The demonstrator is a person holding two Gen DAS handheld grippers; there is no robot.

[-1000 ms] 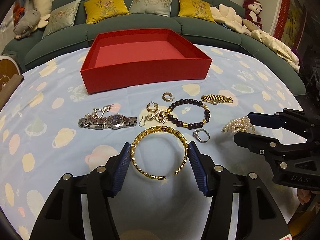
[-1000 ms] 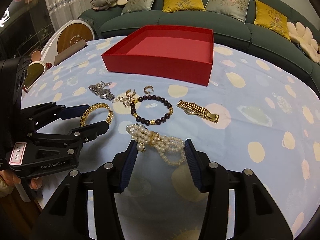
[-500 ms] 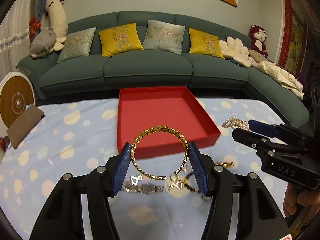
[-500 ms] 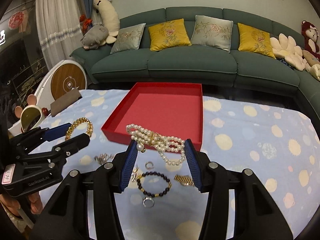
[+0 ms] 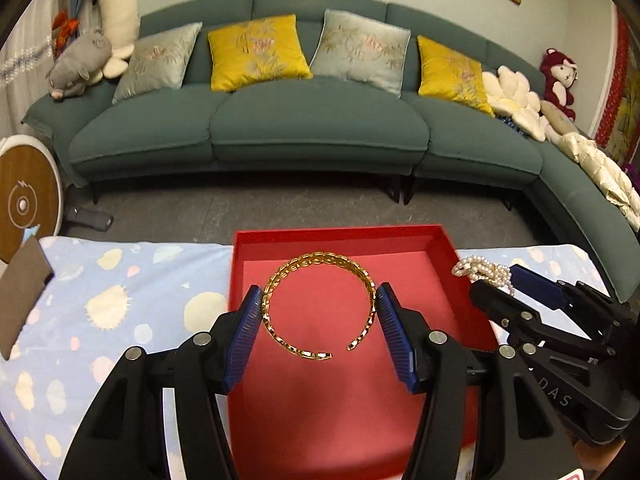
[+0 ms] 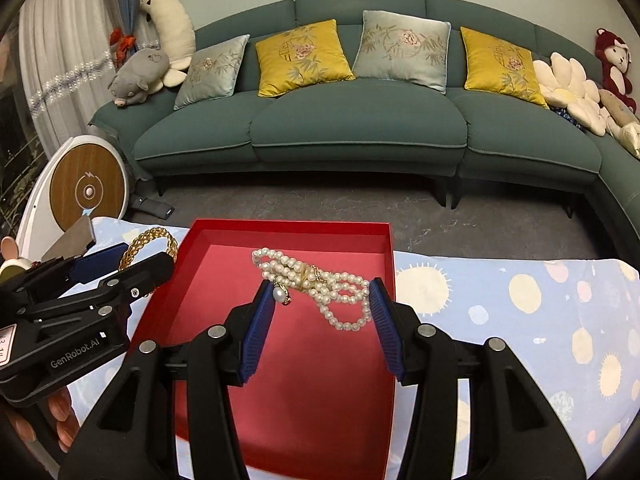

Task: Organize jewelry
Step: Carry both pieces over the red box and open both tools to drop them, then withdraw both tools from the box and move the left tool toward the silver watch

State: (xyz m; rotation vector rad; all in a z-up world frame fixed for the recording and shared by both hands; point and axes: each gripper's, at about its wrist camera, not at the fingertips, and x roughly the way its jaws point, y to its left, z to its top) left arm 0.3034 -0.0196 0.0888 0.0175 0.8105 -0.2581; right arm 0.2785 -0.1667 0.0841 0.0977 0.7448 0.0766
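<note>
My left gripper (image 5: 318, 300) is shut on a gold open bangle (image 5: 296, 270) and holds it above the floor of the red box (image 5: 304, 412). My right gripper (image 6: 320, 296) is shut on a multi-strand pearl bracelet (image 6: 320, 284) with a gold clasp, also above the red box (image 6: 288, 408). The right gripper with the pearls (image 5: 482, 270) shows at the right of the left wrist view. The left gripper with the bangle (image 6: 154, 238) shows at the left of the right wrist view. The other jewelry on the table is out of view.
The box sits on a light blue cloth with yellow dots (image 6: 520, 312). A green sofa with cushions (image 5: 280, 128) stands beyond the table edge. A brown pouch (image 5: 20, 292) lies at the cloth's left edge.
Both grippers lifted their pieces off the cloth and moved forward over the red box. The remaining jewelry dropped out of view.
</note>
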